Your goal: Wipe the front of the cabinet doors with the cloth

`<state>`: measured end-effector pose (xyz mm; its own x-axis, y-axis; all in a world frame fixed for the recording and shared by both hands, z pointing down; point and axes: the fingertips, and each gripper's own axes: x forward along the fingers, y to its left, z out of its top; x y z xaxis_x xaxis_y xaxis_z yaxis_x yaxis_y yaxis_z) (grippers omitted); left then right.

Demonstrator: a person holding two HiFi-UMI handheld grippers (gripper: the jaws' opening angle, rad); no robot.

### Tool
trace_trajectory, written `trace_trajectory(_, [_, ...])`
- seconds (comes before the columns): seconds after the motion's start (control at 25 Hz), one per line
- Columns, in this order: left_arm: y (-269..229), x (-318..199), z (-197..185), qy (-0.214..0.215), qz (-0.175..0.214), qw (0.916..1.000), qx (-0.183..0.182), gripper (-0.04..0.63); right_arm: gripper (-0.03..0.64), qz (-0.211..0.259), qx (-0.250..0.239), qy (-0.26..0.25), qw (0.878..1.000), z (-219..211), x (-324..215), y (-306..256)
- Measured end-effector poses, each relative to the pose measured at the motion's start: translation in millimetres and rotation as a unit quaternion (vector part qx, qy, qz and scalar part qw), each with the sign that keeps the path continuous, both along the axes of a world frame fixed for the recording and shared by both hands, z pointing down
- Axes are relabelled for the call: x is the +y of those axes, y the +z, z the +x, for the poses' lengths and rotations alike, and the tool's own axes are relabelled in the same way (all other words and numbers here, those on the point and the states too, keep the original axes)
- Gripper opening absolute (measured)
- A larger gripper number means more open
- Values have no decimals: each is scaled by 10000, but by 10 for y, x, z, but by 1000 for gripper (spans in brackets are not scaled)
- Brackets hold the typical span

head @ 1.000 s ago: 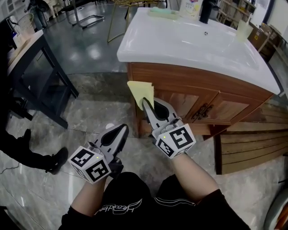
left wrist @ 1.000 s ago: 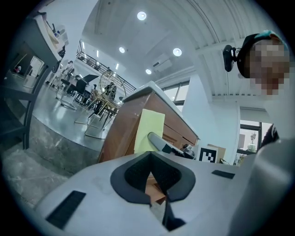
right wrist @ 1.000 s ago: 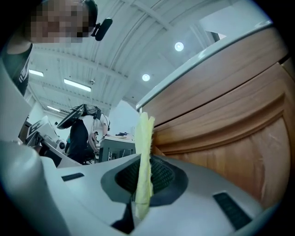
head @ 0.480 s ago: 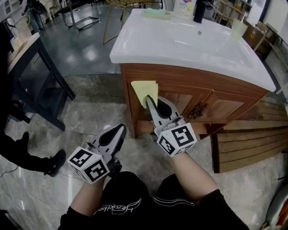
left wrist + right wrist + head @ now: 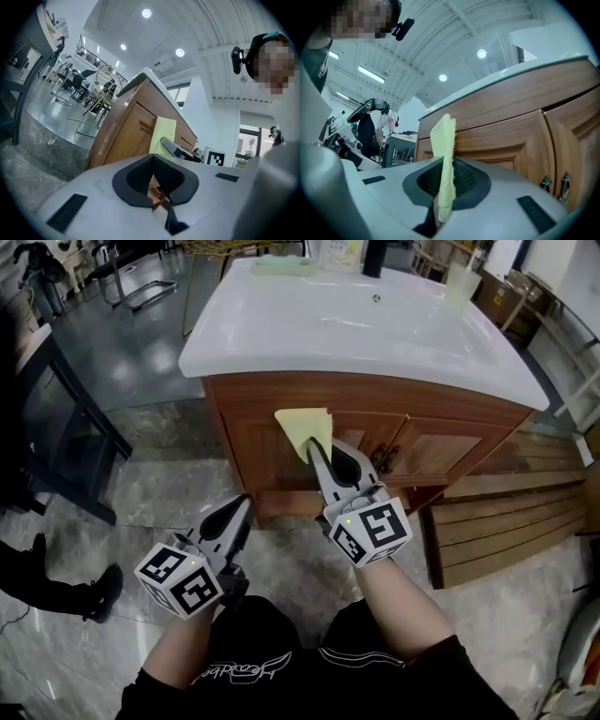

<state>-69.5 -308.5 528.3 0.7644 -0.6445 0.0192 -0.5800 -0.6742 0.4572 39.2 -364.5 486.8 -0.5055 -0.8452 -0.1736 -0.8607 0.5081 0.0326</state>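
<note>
The right tool [image 5: 323, 454] clamps the cloth [image 5: 302, 423], fold ahead of its tips to meet the cabinet door [image 5: 255, 451]. The left tool [image 5: 239, 507] idles; jaws together, empty.

Under you: grey marble-look floor [image 5: 141, 484], glossy, some glare. Your left: dark table [image 5: 66, 399], angled legs. Your right: wooden slat panels [image 5: 497, 521] lying flat on floor. Far end of rm: gold wire-frame chair [image 5: 100, 89]. Overhead: white ribbed ceiling [image 5: 454, 28], round recessed lights [image 5: 146, 13], plus strip light [image 5: 371, 74].
</note>
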Motion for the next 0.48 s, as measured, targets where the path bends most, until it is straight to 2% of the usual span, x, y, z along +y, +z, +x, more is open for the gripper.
trace_trajectory(0.48, [-88,44,448,480,74,9988,-15,5,40,-169,-99,805,9966,761,117,-10])
